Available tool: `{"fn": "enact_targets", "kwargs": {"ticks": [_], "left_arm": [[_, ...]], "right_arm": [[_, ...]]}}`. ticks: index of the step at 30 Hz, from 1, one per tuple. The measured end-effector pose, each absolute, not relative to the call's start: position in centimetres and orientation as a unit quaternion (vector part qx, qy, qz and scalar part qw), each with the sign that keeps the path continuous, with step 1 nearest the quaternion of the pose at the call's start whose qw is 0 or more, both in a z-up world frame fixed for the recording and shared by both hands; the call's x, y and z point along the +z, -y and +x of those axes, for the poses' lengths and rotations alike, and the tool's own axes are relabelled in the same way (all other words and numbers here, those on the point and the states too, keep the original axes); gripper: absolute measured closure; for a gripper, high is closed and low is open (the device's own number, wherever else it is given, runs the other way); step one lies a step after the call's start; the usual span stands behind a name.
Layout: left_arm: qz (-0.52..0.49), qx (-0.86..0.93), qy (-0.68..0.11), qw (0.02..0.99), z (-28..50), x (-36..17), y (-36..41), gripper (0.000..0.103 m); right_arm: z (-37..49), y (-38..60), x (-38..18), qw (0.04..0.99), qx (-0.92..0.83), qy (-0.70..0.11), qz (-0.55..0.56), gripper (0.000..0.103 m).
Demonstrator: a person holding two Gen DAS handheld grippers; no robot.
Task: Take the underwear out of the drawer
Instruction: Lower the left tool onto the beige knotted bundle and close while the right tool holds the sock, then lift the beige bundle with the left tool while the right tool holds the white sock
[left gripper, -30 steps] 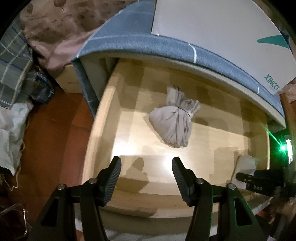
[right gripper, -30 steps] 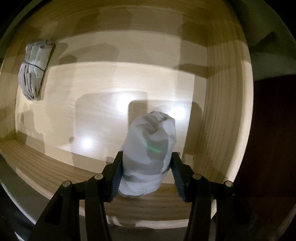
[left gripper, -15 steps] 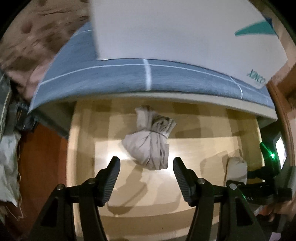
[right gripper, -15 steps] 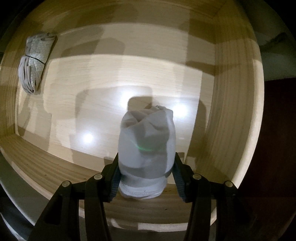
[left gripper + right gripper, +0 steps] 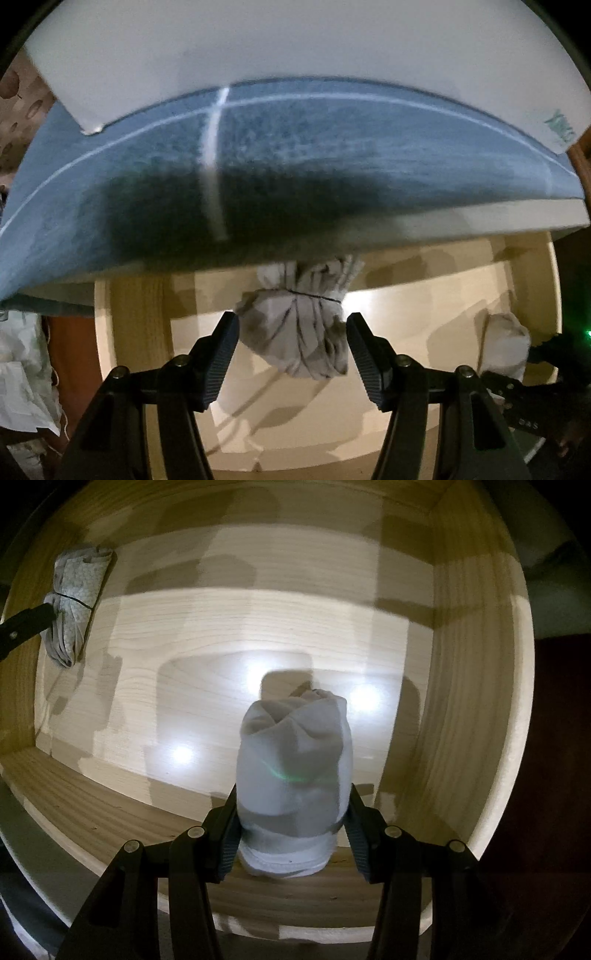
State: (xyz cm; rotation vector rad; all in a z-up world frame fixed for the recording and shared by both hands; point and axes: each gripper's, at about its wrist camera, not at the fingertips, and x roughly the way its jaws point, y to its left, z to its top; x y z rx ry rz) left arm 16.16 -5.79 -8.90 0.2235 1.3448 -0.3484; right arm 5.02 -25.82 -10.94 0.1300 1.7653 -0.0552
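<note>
A beige underwear bundle (image 5: pixel 295 350), tied round with a dark thread, lies on the floor of the pale wooden drawer (image 5: pixel 140 332). My left gripper (image 5: pixel 291 321) points down over it, open, with a finger on each side and the pads not pressing. In the right wrist view the same bundle (image 5: pixel 74 602) lies at the far left, with one left finger (image 5: pixel 26 627) beside it. My right gripper (image 5: pixel 291 797) is shut on a white rolled underwear (image 5: pixel 295 746) near the drawer's front right corner. That roll (image 5: pixel 504 343) also shows at the right of the left wrist view.
A blue-grey padded bed edge (image 5: pixel 295 166) with white lines overhangs the back of the drawer and hides the bundle's top. A white board (image 5: pixel 258 48) lies on it. Red-brown floor (image 5: pixel 74 350) and pale crumpled bags (image 5: pixel 22 387) lie left of the drawer. The drawer's right wall (image 5: pixel 461 664) stands close to the roll.
My left gripper has moved forward and down until its fingers straddle the beige bundle, and the jaws stand a little wider. The right gripper has kept its grip and place.
</note>
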Motion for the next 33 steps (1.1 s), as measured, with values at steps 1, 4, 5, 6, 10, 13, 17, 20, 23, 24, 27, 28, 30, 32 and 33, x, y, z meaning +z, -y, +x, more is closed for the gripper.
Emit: {"fn": "enact_targets", "kwargs": {"ticks": [1, 4, 5, 6, 10, 13, 17, 20, 23, 24, 27, 28, 30, 32, 33], "left_arm": [[0.105, -0.158, -0.622, 0.759, 16.3, -9.3, 5.9, 0.041], [0.117, -0.156, -0.628, 0.753, 16.7, -9.9, 6.3, 0.041], [0.118, -0.154, -0.629, 0.753, 16.9, -10.2, 6.6, 0.04], [0.118, -0.152, -0.63, 0.752, 17.1, -10.3, 6.7, 0.038], [0.118, -0.152, -0.641, 0.743, 17.6, -11.0, 7.1, 0.036], [0.112, -0.153, -0.649, 0.737, 17.8, -11.3, 6.8, 0.036], [0.109, -0.151, -0.658, 0.729, 17.8, -11.6, 6.5, 0.04], [0.12, -0.153, -0.669, 0.717, 17.5, -11.6, 6.6, 0.042], [0.12, -0.15, -0.686, 0.702, 17.1, -11.7, 6.5, 0.043], [0.117, -0.148, -0.692, 0.697, 17.0, -11.8, 6.4, 0.043], [0.114, -0.141, -0.707, 0.684, 16.5, -11.9, 5.9, 0.043], [0.113, -0.138, -0.711, 0.68, 16.4, -11.9, 5.8, 0.043], [0.109, -0.134, -0.72, 0.673, 16.0, -12.0, 5.4, 0.043], [0.105, -0.129, -0.726, 0.667, 15.6, -12.1, 5.1, 0.043], [0.104, -0.127, -0.73, 0.663, 15.0, -12.2, 4.7, 0.043]], "right_arm": [[5.0, 25.8, -11.1, 0.632, -0.023, -0.772, 0.059, 0.056], [5.0, 25.9, -11.2, 0.632, -0.023, -0.772, 0.063, 0.056], [5.0, 26.0, -11.2, 0.632, -0.023, -0.772, 0.065, 0.056], [5.0, 26.0, -11.1, 0.632, -0.022, -0.772, 0.067, 0.056], [4.9, 26.2, -11.3, 0.63, -0.021, -0.773, 0.074, 0.056], [4.9, 26.2, -11.3, 0.629, -0.019, -0.773, 0.076, 0.056], [4.8, 26.1, -11.8, 0.629, -0.019, -0.773, 0.078, 0.056], [4.8, 26.1, -11.7, 0.629, -0.019, -0.773, 0.078, 0.056], [4.8, 26.1, -11.7, 0.63, -0.019, -0.773, 0.078, 0.056], [4.8, 26.1, -11.7, 0.629, -0.019, -0.773, 0.078, 0.056], [4.9, 26.1, -11.7, 0.63, -0.018, -0.773, 0.077, 0.056], [4.9, 26.1, -11.7, 0.629, -0.018, -0.773, 0.077, 0.056], [4.9, 26.1, -11.7, 0.629, -0.018, -0.773, 0.076, 0.056], [4.9, 26.1, -11.7, 0.629, -0.018, -0.773, 0.077, 0.056], [5.0, 26.3, -11.6, 0.629, -0.018, -0.773, 0.078, 0.056]]}}
